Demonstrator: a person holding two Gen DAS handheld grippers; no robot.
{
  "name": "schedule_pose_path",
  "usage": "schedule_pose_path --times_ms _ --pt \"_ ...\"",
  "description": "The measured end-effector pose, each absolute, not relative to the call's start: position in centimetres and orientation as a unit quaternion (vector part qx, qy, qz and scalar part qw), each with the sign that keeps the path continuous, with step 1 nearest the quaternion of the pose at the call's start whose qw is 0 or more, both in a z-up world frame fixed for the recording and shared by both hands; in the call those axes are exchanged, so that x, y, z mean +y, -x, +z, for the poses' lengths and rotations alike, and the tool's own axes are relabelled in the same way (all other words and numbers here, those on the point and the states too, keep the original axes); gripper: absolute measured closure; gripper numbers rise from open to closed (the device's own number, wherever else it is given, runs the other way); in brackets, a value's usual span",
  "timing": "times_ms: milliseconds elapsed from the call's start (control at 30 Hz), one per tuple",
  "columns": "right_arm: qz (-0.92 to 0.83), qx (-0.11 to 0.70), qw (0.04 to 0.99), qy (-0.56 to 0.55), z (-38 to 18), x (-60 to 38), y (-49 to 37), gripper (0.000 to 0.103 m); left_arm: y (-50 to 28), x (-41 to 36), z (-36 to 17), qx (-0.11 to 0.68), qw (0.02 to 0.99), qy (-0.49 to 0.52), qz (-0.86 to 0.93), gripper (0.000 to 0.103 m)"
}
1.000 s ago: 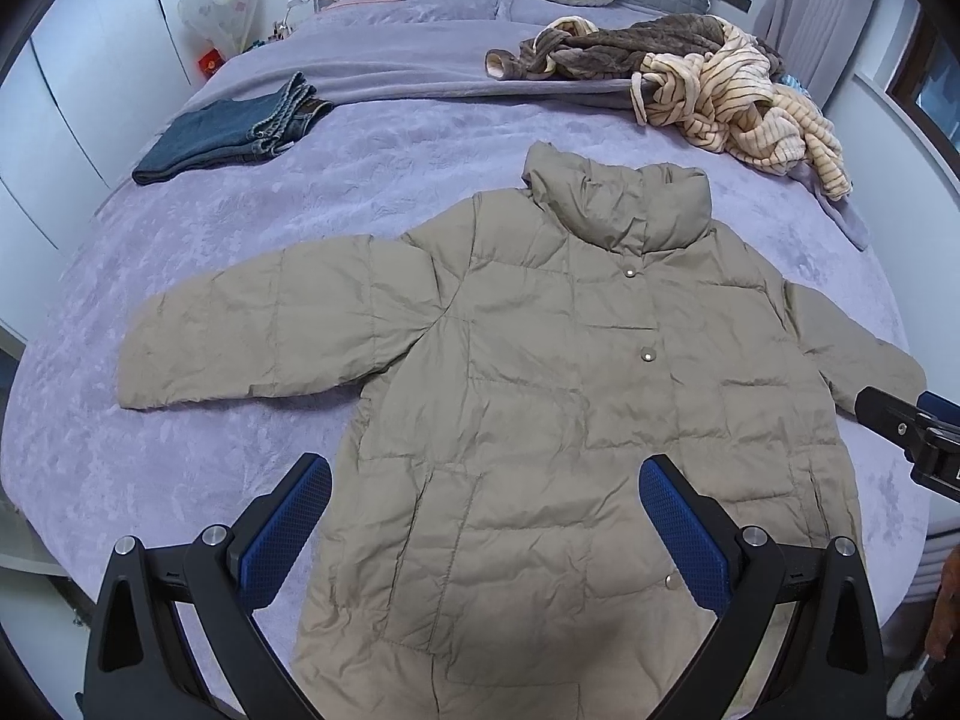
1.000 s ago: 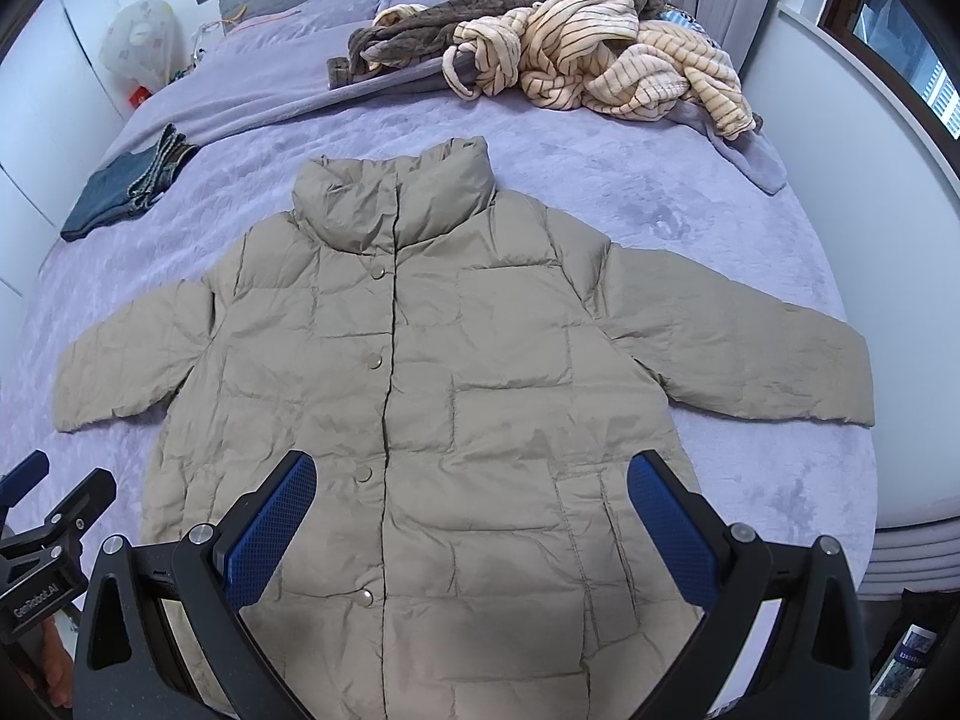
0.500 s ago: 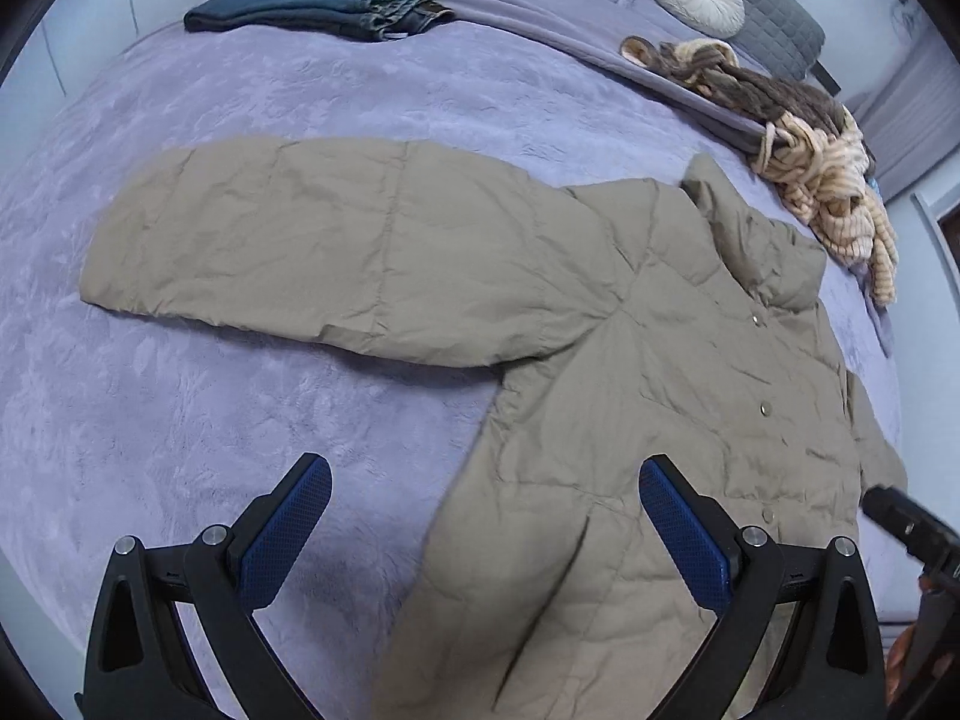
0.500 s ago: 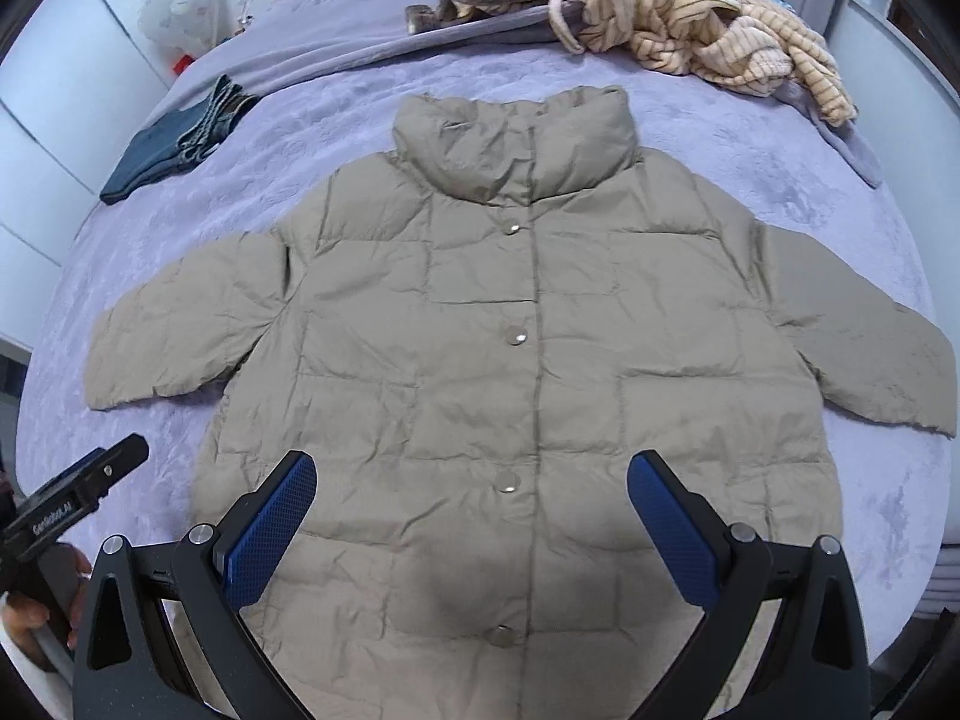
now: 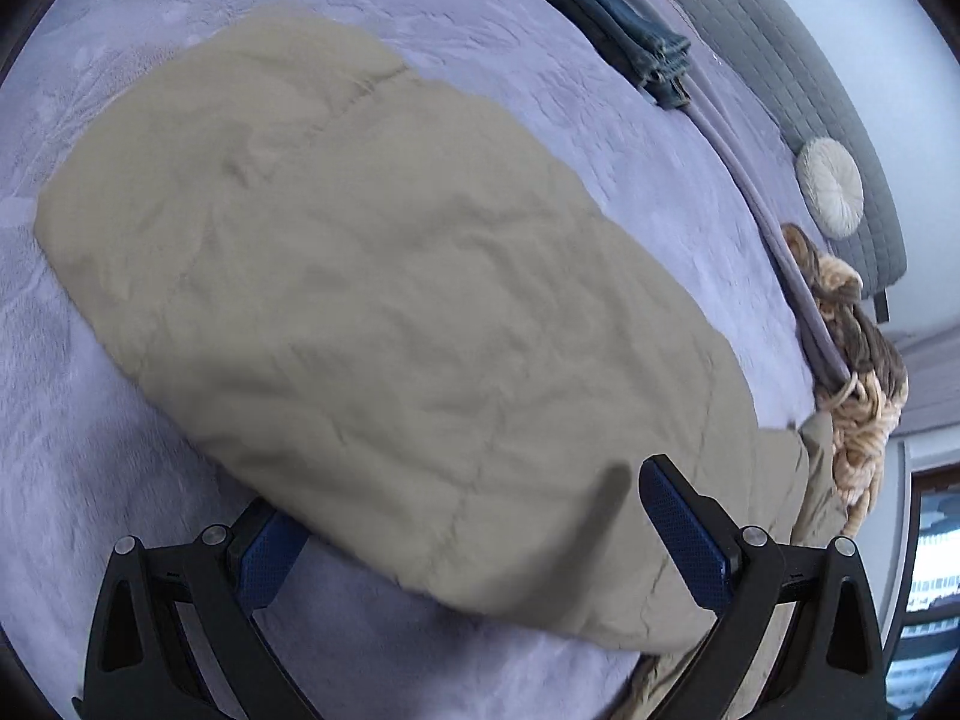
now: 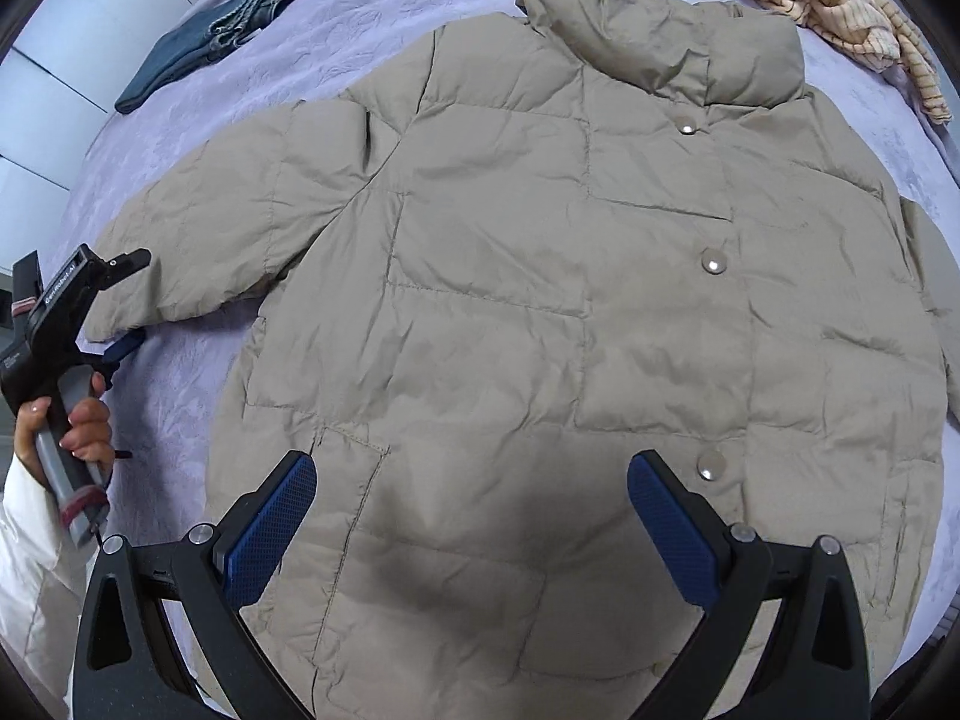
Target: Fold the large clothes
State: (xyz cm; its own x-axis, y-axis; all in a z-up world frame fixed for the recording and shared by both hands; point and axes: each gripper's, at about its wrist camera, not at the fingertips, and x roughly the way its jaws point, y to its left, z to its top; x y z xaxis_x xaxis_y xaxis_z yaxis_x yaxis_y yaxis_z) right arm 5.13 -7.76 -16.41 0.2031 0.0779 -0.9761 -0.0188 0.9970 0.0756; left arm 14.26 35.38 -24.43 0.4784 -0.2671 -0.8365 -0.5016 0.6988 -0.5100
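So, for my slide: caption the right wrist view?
Open right gripper above a beige puffer jacket; left gripper at its sleeve cuff.

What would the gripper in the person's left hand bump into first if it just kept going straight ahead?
Most likely the beige jacket's sleeve. The left gripper is open, and the sleeve end already sits between its fingers, one finger low beside the purple bedspread. Depth is hard to judge.
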Motion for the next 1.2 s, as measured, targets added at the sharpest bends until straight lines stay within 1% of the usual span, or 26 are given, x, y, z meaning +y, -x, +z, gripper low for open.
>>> schedule_pose_path --times_ms 100,133,167,233,267,333,400,433,467,533,567,600,733,833,900,1067,1200 --pt "0.028 0.622 0.782 -0.03 -16.8 -7.4 -6.1 0.0 -15.9 36.8 -24.2 0.486 0.786 0.366 0.112 0.002" --pt "0.03 0.619 0.784 -0.034 -16.8 -7.2 -6.5 0.0 -16.4 37.1 -24.1 0.48 0.79 0.359 0.126 0.016" --pt "0.033 0.615 0.787 -0.039 -16.8 -7.0 -6.9 0.0 -16.7 37.3 -24.1 0.48 0.792 0.351 0.136 0.028" --pt "0.042 0.604 0.795 -0.047 -16.7 -6.5 -7.9 0.0 -18.0 37.6 -24.3 0.484 0.798 0.341 0.11 0.088" --pt "0.046 0.598 0.799 -0.051 -16.8 -6.1 -8.4 0.0 -18.5 37.7 -24.2 0.481 0.802 0.344 0.088 0.094" --pt "0.053 0.591 0.803 -0.061 -16.9 -5.4 -9.6 0.0 -18.9 37.7 -22.9 0.478 0.816 0.311 0.094 0.094" --pt "0.063 0.582 0.807 -0.08 -17.1 -4.9 -10.9 0.0 -19.0 36.7 -21.0 0.455 0.842 0.27 0.105 0.094" --pt "0.07 0.574 0.811 -0.094 -17.3 -4.7 -11.5 0.001 -18.7 36.4 -20.0 0.447 0.851 0.256 0.105 0.094" --pt "0.078 0.566 0.814 -0.107 -17.4 -4.5 -11.9 0.005 -18.3 36.1 -18.9 0.434 0.861 0.246 0.103 0.094" --pt "0.096 0.564 0.809 -0.137 -18.2 -4.2 -13.0 0.043 -17.7 35.3 -16.5 0.411 0.879 0.221 0.097 0.094" --pt "0.101 0.571 0.799 -0.159 -19.1 -4.0 -13.8 0.076 -17.5 34.7 -15.2 0.399 0.889 0.208 0.09 0.094" --pt "0.106 0.576 0.79 -0.184 -19.9 -4.0 -14.4 0.086 -16.9 34.1 -13.9 0.389 0.897 0.196 0.081 0.094" --pt "0.136 0.583 0.762 -0.248 -22.9 -3.3 -15.9 0.089 -15.9 30.2 -9.0 0.352 0.923 0.156 0.018 0.094" --pt "0.133 0.596 0.748 -0.261 -25.3 -2.9 -16.2 0.093 -15.8 26.0 -6.4 0.341 0.929 0.138 -0.046 0.094" --pt "0.133 0.6 0.739 -0.276 -26.5 -3.0 -16.2 0.099 -16.2 22.3 -5.2 0.339 0.927 0.132 -0.095 0.094" --pt "0.163 0.608 0.714 -0.306 -25.7 -4.6 -16.0 0.099 -18.0 11.3 -3.9 0.352 0.91 0.101 -0.194 0.094" --pt "0.132 0.587 0.746 -0.285 -22.3 -10.0 -13.4 0.099 -18.2 1.7 -5.0 0.374 0.892 0.053 -0.246 0.094"
